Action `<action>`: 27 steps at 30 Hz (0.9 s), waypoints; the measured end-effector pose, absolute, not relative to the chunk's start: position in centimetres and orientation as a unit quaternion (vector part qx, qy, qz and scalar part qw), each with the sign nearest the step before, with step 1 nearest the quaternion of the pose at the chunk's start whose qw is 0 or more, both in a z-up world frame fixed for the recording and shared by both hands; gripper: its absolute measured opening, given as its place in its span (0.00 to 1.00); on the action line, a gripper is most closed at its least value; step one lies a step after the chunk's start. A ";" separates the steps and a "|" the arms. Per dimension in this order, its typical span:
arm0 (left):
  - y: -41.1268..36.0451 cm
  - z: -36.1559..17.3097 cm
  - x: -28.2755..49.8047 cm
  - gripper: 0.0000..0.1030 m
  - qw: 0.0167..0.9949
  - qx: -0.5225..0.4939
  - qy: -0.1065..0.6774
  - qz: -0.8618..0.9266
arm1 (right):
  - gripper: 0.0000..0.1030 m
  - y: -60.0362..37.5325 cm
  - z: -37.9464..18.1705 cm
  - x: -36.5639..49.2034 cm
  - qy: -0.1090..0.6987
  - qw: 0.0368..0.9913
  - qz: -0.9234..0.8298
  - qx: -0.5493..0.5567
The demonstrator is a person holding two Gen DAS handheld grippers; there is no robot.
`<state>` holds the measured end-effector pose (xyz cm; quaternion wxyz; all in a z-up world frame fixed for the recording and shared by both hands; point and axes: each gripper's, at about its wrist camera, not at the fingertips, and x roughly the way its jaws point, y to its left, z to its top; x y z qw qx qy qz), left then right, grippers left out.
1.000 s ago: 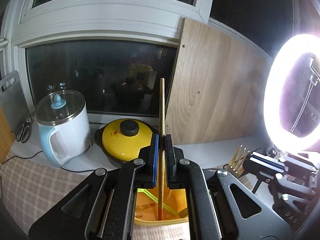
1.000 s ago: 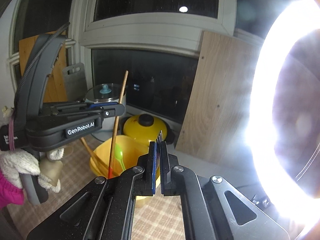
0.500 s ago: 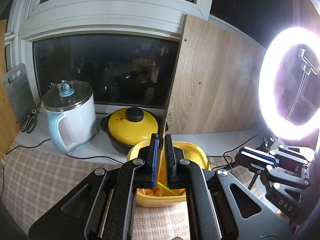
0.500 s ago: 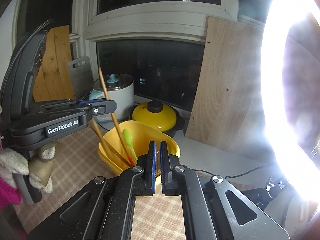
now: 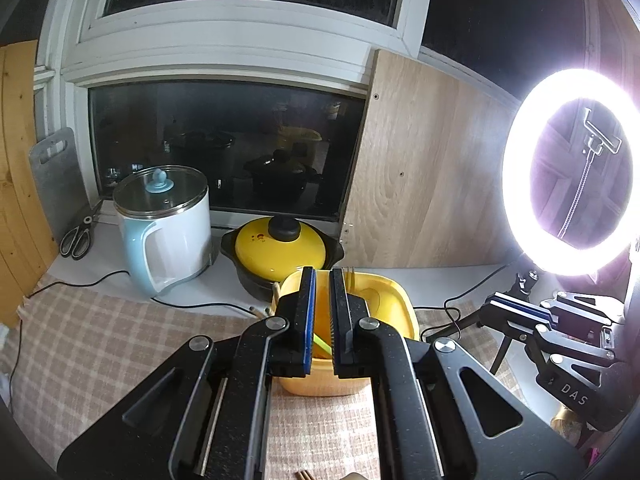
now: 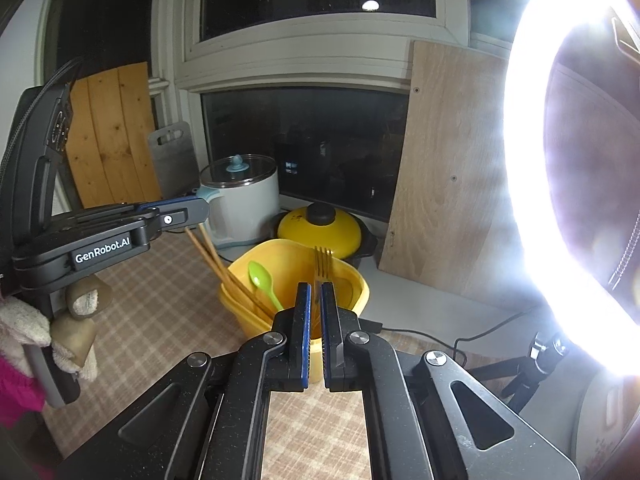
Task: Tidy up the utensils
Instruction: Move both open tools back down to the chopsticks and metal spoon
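Yellow plastic tub (image 6: 352, 280) at centre frame on the checked counter (image 6: 160, 312), holding wooden chopsticks (image 6: 224, 268) and a green spoon (image 6: 262, 280) against its left rim. Right gripper (image 6: 314, 296) — fingers closed on a gold fork (image 6: 322, 264), tines up over the tub's right half. Left gripper (image 5: 322, 280) — fingers shut, empty, just short of the near rim. Open cloth lies left; a yellow-lidded pot (image 5: 280, 246) crowds the far edge.
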<state>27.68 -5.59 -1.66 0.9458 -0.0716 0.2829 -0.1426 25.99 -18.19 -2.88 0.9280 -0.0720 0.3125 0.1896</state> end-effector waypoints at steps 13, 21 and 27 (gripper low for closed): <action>-4.8 -1.1 23.1 0.28 0.950 -0.055 0.279 -0.132 | 0.37 -19.4 -3.2 23.1 0.309 0.929 0.196 -0.043; -4.6 -1.5 20.1 0.44 0.948 -0.051 0.290 -0.123 | 0.69 -20.3 -4.0 21.3 0.320 0.927 0.192 -0.036; -4.6 -1.9 18.3 0.53 0.947 -0.044 0.296 -0.113 | 0.78 -20.6 -4.9 20.3 0.335 0.923 0.183 -0.039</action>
